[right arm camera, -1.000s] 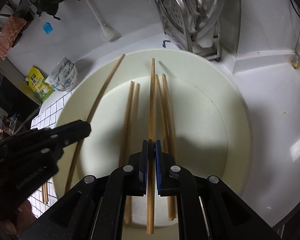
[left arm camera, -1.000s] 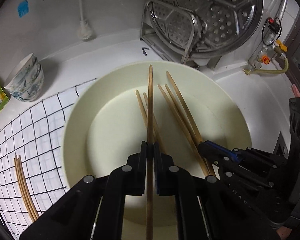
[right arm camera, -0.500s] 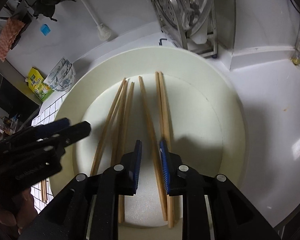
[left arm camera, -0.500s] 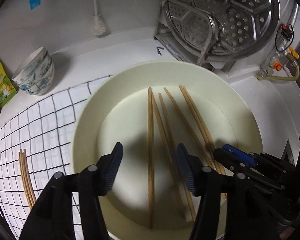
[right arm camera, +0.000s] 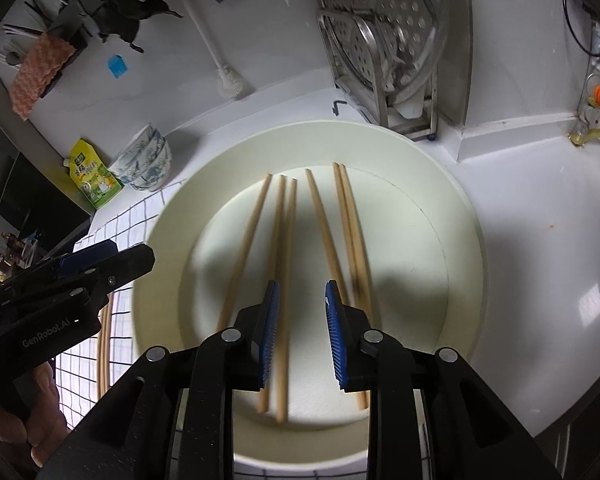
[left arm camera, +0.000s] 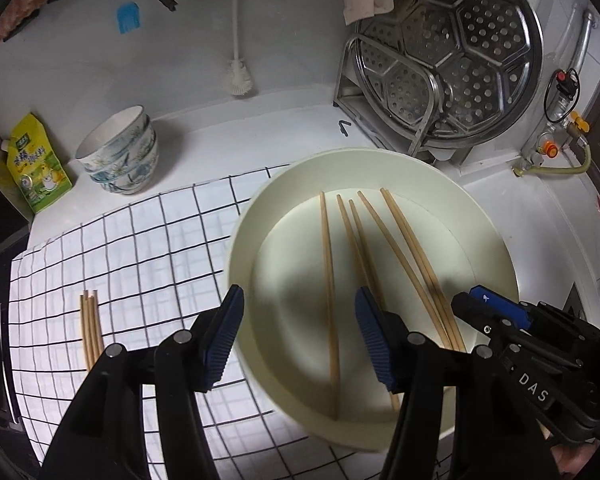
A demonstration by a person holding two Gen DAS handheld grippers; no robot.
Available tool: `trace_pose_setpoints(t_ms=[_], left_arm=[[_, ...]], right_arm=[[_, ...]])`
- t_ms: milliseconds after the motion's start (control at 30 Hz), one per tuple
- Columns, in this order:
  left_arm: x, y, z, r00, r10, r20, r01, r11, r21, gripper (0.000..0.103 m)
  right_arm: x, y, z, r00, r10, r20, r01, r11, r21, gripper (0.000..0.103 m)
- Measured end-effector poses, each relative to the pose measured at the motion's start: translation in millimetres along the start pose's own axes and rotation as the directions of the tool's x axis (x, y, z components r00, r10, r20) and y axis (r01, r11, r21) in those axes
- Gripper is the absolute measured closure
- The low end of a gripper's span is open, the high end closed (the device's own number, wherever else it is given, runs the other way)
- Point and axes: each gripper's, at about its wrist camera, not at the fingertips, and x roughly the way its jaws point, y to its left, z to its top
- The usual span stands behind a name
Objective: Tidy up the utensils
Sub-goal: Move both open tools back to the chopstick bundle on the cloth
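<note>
Cream basin (left arm camera: 496,248), round, smooth, shallow-walled, is sitting partly on a white cloth with a black grid (left arm camera: 140,248) and partly on the white counter (right arm camera: 540,220). Six wooden chopsticks (right arm camera: 282,264) are lying loose on its flat floor, thin tapered rods, plain pale wood, fanned roughly lengthwise: three to the left, one in the middle, a close pair to the right in the right wrist view.

Left gripper (left arm camera: 300,332) is hanging over the near-left rim of the basin, jaws standing wide and released, ribbed blue pads, nothing pinched; one chopstick is lying below the gap, untouched. Right gripper (right arm camera: 300,332) is hovering over the basin floor, jaws opening, nothing pressed between the pads; chopsticks are lying underneath, clear of them.

A second small bundle of chopsticks (left arm camera: 90,328) is resting on the grid cloth, well left of the basin, ends aligned.

Stacked patterned bowls (left arm camera: 120,152), glazed blue-on-white, are tilting near the wall beside a yellow-green pouch (left arm camera: 36,168). Perforated steel steamer tray (left arm camera: 452,48) is standing on edge in a metal rack (left arm camera: 376,92) behind the basin.
</note>
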Motion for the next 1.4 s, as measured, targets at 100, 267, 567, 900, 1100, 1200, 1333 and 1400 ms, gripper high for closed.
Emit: trace_pose_setpoints(t_ms=[100, 267, 567, 900, 1100, 1200, 1333, 1400], left_arm=[[-15, 11, -6, 1.0, 0.008, 0.02, -0.008, 1.0, -0.002, 0.042], [-41, 37, -19, 0.999, 0.023, 0.046, -0.022, 1.0, -0.015, 0.041], [-75, 101, -45, 0.996, 0.058, 0.071, -0.053, 0.996, -0.078, 0.035], [-90, 189, -86, 0.988, 0.143, 0.061, -0.128, 0.972, -0.196, 0.027], [-92, 239, -114, 0.981, 0.191, 0.04, -0.175, 0.953, -0.249, 0.024], [-86, 258, -126, 0.982, 0.191, 0.012, -0.181, 0.947, -0.265, 0.024], [-79, 278, -141, 0.983, 0.185, -0.015, -0.181, 0.94, -0.288, 0.023], [-75, 286, -149, 0.982, 0.185, -0.028, -0.185, 0.937, -0.297, 0.021]], right_arm=[[-7, 14, -4, 1.0, 0.004, 0.01, -0.004, 1.0, -0.013, 0.076], [-16, 44, -14, 1.0, 0.006, 0.024, -0.005, 0.999, -0.043, 0.072], [-18, 113, -28, 0.999, 0.03, 0.023, -0.027, 0.992, -0.121, 0.068], [-1, 189, -51, 0.999, 0.045, -0.008, -0.046, 0.979, -0.2, 0.064], [19, 227, -69, 0.998, 0.045, -0.051, -0.056, 0.969, -0.242, 0.062], [32, 243, -80, 0.996, 0.044, -0.079, -0.063, 0.965, -0.253, 0.062], [49, 258, -92, 0.994, 0.035, -0.102, -0.061, 0.963, -0.264, 0.059], [57, 262, -97, 0.994, 0.029, -0.109, -0.058, 0.963, -0.264, 0.059]])
